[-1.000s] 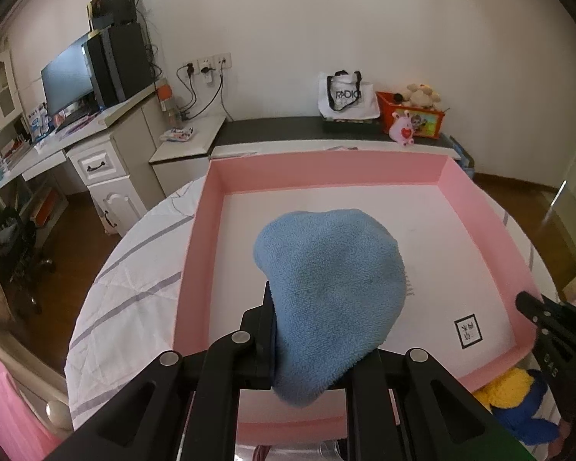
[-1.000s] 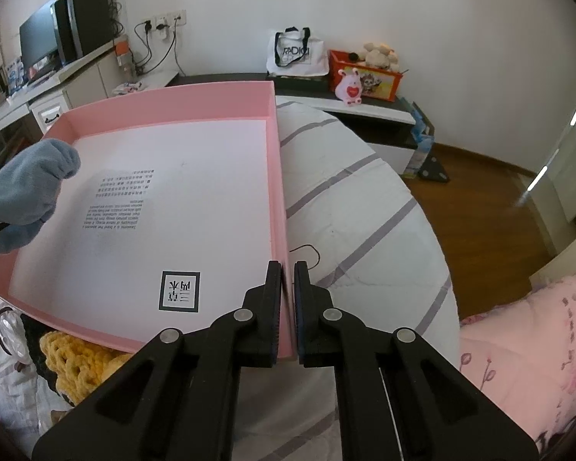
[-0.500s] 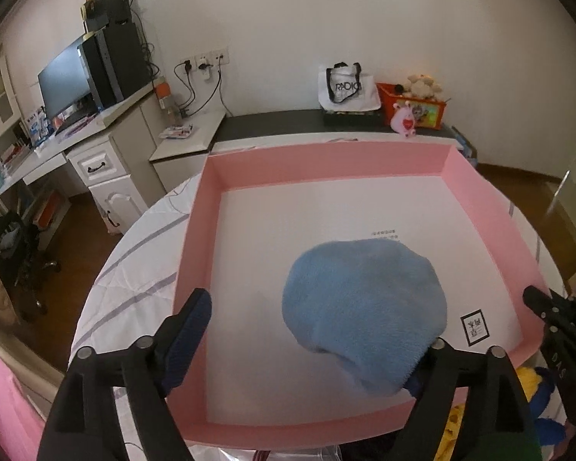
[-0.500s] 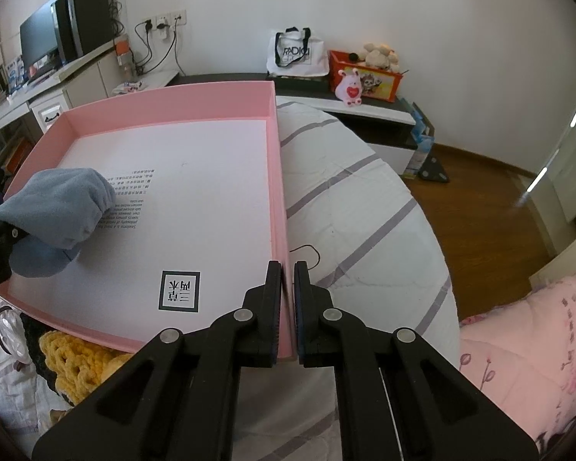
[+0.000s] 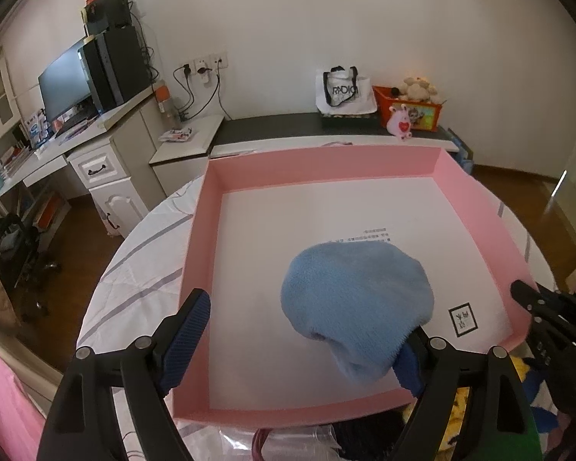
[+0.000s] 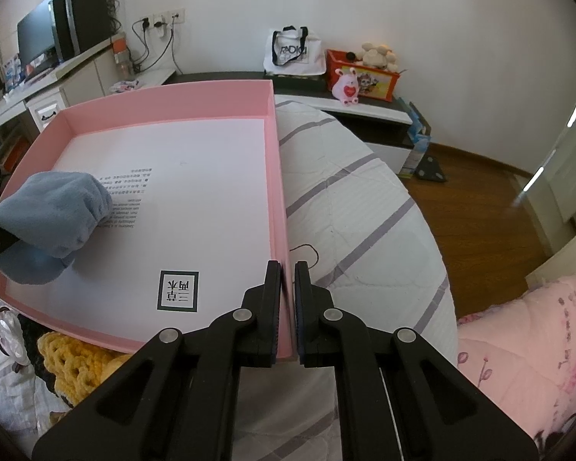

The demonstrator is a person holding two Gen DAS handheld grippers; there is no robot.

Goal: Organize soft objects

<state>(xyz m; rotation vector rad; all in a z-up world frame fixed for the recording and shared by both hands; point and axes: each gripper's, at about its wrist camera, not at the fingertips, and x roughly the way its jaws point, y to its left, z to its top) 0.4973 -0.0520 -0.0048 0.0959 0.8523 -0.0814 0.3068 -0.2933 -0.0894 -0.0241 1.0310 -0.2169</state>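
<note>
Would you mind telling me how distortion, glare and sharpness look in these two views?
Left wrist view: strong fisheye bowing of the pink box, dark vignette corners, blue hat sharp. Right wrist view: same curvature, window glare streaks on the right, wooden floor slightly soft.

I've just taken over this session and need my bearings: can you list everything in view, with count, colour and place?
Box: 1, pink walls, white floor, on the bed.
Fleece cloth: 1, blue, inside the box near its front wall, against one left finger.
Bedcover: 1, white with grey stripes, under the box.
Knitted item: 1, yellow, in front of the box.
Quilt: 1, pink, at right.
Tote bag: 1, white, on the dark bench by the wall.
Toy bin: 1, orange, beside the bag.
Monitor: 1, black, on the desk.
Left gripper: black, open.
Right gripper: black, clamped on the box's wall.
</note>
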